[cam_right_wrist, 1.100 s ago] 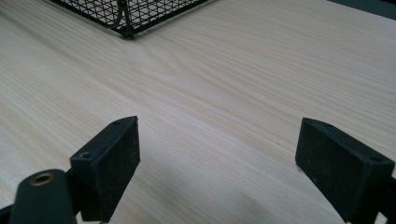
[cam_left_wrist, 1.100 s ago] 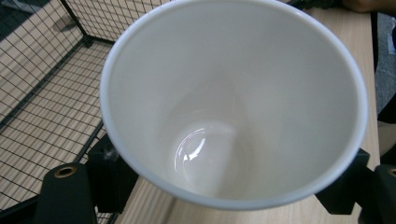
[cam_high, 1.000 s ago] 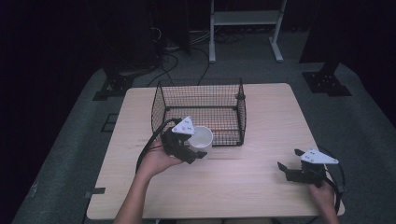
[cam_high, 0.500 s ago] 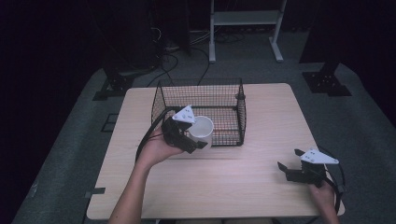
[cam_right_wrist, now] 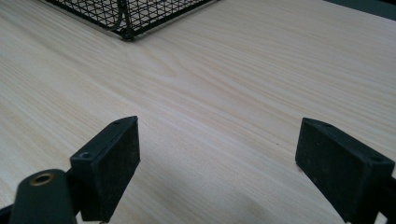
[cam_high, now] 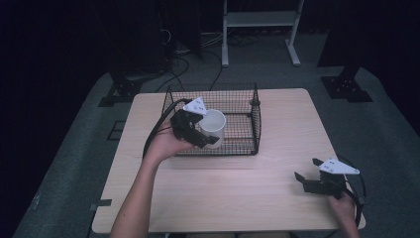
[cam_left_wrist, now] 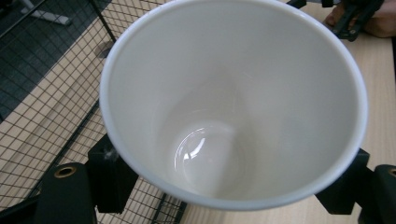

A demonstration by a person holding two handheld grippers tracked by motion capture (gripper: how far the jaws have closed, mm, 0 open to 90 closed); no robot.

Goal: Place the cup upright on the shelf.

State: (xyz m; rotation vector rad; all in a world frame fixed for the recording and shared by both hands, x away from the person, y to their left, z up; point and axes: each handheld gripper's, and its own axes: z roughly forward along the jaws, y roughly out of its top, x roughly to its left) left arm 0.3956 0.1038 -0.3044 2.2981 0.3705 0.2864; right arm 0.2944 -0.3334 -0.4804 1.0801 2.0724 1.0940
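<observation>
**Cup in my left claw, at the basket's near wall**

My left claw [cam_high: 202,138] is clamped on the white cup [cam_high: 213,128], a jaw pressing each side of it below the rim. The cup's open mouth faces me, empty inside. The wire basket [cam_high: 247,104] lies right behind and beneath the cup. My right claw [cam_high: 308,182] sits low over the wooden table [cam_high: 277,148], well apart from the cup, jaws spread wide with nothing between them.
</observation>
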